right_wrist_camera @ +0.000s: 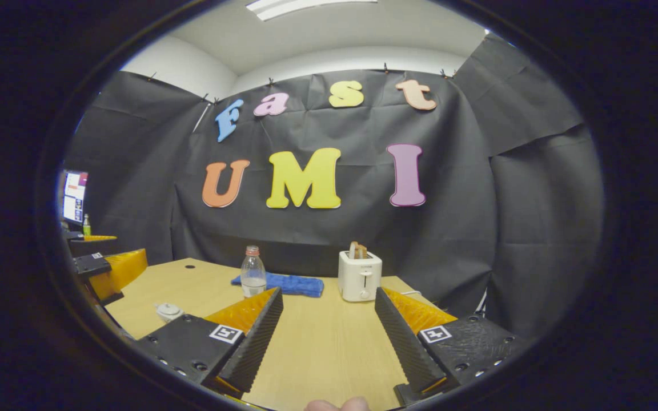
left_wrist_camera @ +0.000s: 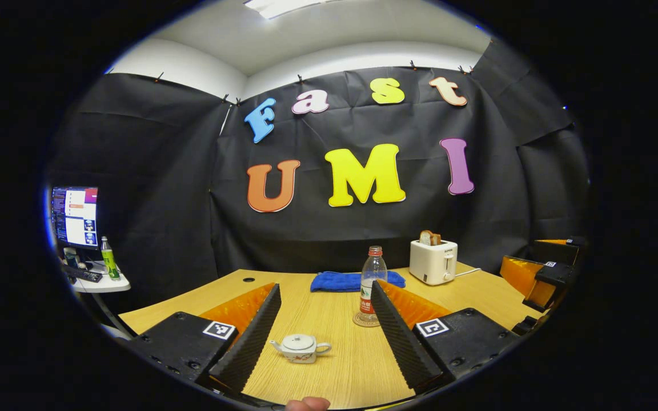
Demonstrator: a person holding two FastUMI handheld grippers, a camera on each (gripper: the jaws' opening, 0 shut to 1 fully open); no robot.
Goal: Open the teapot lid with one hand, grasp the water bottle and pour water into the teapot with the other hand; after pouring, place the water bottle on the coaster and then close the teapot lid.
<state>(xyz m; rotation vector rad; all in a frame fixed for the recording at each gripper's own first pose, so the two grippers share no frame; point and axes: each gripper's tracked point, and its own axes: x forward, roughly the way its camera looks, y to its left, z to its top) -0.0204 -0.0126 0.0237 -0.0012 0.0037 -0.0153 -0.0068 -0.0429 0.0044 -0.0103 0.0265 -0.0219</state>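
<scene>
On the wooden bench (left_wrist_camera: 329,365), in the left gripper view: teapot (left_wrist_camera: 300,348), lid on, sitting between the spread left tongs (left_wrist_camera: 316,334), touching neither finger. Water bottle (left_wrist_camera: 372,279), upright, standing on the coaster (left_wrist_camera: 365,321) at 1 o'clock from the teapot. Blue cloth (left_wrist_camera: 340,281) lying behind the bottle; toaster (left_wrist_camera: 433,261) holding bread at 2 o'clock. In the right gripper view: right tongs (right_wrist_camera: 329,328) hanging spread, gripping nothing, over bare bench.
</scene>
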